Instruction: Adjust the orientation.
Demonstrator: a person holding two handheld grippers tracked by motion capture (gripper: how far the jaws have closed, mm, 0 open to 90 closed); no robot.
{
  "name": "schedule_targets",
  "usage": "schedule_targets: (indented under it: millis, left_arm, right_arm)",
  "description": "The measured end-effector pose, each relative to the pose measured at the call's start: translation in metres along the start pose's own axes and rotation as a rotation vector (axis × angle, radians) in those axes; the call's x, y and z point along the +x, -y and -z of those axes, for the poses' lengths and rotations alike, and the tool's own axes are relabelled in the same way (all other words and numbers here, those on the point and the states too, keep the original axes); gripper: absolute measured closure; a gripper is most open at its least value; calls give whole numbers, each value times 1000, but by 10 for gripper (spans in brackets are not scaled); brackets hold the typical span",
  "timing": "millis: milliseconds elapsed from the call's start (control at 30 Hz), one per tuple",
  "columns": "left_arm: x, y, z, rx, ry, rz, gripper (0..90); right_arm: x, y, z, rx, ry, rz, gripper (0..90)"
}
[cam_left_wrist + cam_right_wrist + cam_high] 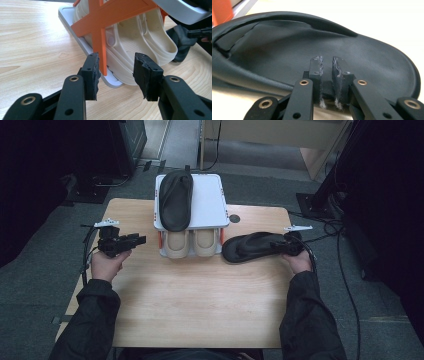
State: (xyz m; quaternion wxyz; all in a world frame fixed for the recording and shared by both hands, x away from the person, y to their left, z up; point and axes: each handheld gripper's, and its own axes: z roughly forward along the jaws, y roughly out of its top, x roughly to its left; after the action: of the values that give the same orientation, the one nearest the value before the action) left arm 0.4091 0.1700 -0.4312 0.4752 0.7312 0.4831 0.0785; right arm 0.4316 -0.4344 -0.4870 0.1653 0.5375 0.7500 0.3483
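Slipper lying on surface just right of rack; right gripper pinching its heel rim. Lifting needing firm pinch, sole level, aiming for rack top beside other slipper. Left gripper idling spread near rack.

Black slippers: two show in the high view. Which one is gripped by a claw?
The black leather slipper lying on the wooden table right of the white rack; the right claw pinches its heel rim. The other black slipper lies untouched on the rack's top.
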Motion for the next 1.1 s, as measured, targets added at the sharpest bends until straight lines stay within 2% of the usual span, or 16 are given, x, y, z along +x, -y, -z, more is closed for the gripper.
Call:
schedule_targets:
  millis: [233,333,567,767,867,1033,1100]
  left_arm:
    - [-1,-4,-5,11,2,-14,557]
    - [-1,-4,-8,2,8,-14,557]
    - [-2,-8,-14,15,18,-24,557]
    - [-2,-10,-18,19,28,-29,557]
    - [-1,-10,-18,19,31,-27,556]
    - [1,-10,-16,16,26,-23,550]
    - [1,-10,-15,15,27,-21,549]
  right_arm:
    - [13,15,13,-2,-5,12,782]
    - [19,20,18,3,-11,13,782]
    - [39,31,28,-1,-18,33,782]
    - [44,38,35,3,-37,31,756]
    - [44,35,41,-39,-89,-1,675]
    - [52,30,45,-81,-179,43,529]
    - [58,30,43,-68,-202,67,475]
